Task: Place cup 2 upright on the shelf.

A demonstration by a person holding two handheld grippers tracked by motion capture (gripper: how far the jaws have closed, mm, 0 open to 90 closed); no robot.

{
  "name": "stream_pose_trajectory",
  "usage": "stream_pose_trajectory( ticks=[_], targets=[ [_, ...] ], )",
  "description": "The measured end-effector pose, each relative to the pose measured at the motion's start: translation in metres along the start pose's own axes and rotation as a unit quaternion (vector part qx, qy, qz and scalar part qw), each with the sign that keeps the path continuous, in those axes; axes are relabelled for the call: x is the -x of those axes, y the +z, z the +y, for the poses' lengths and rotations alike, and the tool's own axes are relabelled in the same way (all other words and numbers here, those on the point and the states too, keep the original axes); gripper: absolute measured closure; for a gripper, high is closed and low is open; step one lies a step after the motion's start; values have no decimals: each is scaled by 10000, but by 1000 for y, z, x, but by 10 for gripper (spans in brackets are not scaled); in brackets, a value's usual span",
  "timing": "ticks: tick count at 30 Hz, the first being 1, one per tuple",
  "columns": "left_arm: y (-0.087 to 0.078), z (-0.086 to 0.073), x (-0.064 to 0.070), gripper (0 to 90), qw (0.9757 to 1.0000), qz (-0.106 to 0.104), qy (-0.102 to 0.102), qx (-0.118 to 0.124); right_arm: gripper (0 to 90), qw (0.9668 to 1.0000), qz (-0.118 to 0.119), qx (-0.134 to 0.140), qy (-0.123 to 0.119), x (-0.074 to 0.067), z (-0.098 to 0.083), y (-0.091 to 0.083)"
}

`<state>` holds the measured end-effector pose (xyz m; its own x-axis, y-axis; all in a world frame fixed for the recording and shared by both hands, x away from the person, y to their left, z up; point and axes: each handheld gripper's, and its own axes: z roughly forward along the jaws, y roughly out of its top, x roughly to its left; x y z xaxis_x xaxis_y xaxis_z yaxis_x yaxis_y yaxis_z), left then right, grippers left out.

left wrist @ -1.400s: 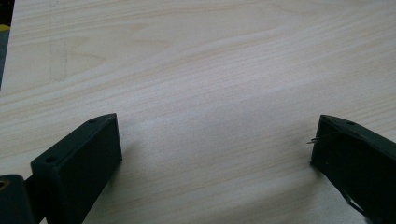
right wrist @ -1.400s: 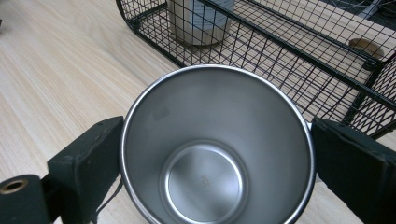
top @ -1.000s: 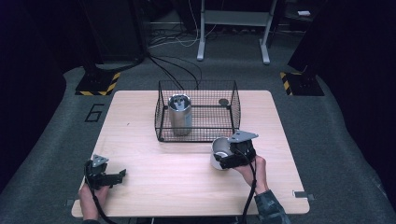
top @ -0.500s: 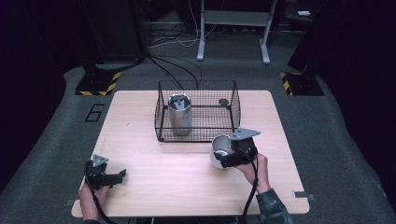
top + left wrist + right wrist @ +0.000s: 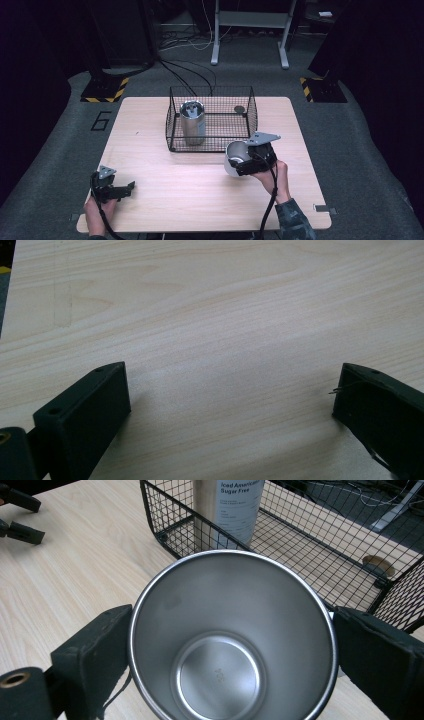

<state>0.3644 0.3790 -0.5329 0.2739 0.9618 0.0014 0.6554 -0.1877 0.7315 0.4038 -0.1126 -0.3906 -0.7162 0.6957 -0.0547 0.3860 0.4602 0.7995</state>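
Note:
A stainless steel cup point(image 5: 233, 158) point(image 5: 220, 650) hangs tipped, mouth toward the camera, just in front of the black wire basket point(image 5: 172, 120) point(image 5: 165, 520). My right gripper point(image 5: 246, 161) point(image 5: 232, 645) is shut on the cup, one jaw pressed against each side of its rim. The cup is empty inside. An upright silver drink can point(image 5: 192, 123) point(image 5: 235, 505) stands in the basket's left part. My left gripper point(image 5: 125, 189) point(image 5: 230, 400) rests low over the wooden table point(image 5: 175, 190) near its front left corner, open, with bare wood between the jaws.
A small round brown disc point(image 5: 239, 109) point(image 5: 376, 562) lies in the basket's far right corner. The left gripper point(image 5: 20, 515) appears far off in the right gripper view. Dark floor, cables and a metal stand lie beyond the table's far edge.
The right gripper with the cup has edged slightly up and toward the basket. The left gripper has stayed where it was.

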Motion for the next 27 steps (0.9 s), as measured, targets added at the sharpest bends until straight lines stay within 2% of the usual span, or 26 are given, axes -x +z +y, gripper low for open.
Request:
stream_pose_trajectory(
  ticks=[9, 11, 25, 27],
  targets=[
    [-1, 0, 0, 14, 10000, -33, 12, -60, 55, 10000, 64, 12, -51, 0, 13, -5],
    [0, 0, 0, 14, 10000, 0, 0, 0, 55, 10000, 39, 27, -58, 0, 16, -6],
    [0, 0, 0, 14, 10000, 0, -1, 0, 55, 9996, 46, 151, -246, 6, 42, -10],
    [0, 0, 0, 15, 10000, -6, 2, 0, 55, 9997, 40, 151, -210, 7, 45, -10]
  ],
)
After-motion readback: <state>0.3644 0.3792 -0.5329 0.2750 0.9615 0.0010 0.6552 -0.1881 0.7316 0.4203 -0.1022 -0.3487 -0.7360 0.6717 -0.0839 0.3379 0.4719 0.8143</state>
